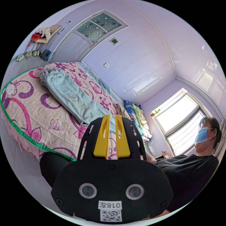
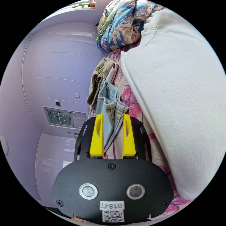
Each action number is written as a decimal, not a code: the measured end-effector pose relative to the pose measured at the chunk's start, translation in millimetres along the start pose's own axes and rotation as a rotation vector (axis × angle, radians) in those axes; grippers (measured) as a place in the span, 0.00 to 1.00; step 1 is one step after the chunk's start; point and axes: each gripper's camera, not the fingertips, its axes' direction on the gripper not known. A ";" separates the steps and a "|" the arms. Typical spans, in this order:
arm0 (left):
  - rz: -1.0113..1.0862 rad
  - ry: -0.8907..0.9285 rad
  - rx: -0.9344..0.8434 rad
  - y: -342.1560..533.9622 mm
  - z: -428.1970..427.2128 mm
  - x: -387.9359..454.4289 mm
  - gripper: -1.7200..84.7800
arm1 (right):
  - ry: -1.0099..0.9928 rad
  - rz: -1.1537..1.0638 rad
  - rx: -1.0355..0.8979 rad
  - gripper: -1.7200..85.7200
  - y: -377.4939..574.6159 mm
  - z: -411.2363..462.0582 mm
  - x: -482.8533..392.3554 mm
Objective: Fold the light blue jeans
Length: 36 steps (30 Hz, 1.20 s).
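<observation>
While the light blue jeans (image 1: 70, 96) lie folded lengthwise on the floral bed (image 1: 26, 113), just beyond the left gripper (image 1: 112, 119), that gripper's jaws stand nearly together w/ nothing between. Right gripper (image 2: 113, 117) is open wide, denim hem btwn its jaws, untouched; a white sweatshirt (image 2: 179, 94) beside it.
</observation>
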 end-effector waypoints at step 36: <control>0.651 -0.079 -0.520 -36.1 399.1 474.5 0.08 | -0.078 -0.086 0.021 0.05 15.8 -94.7 -23.4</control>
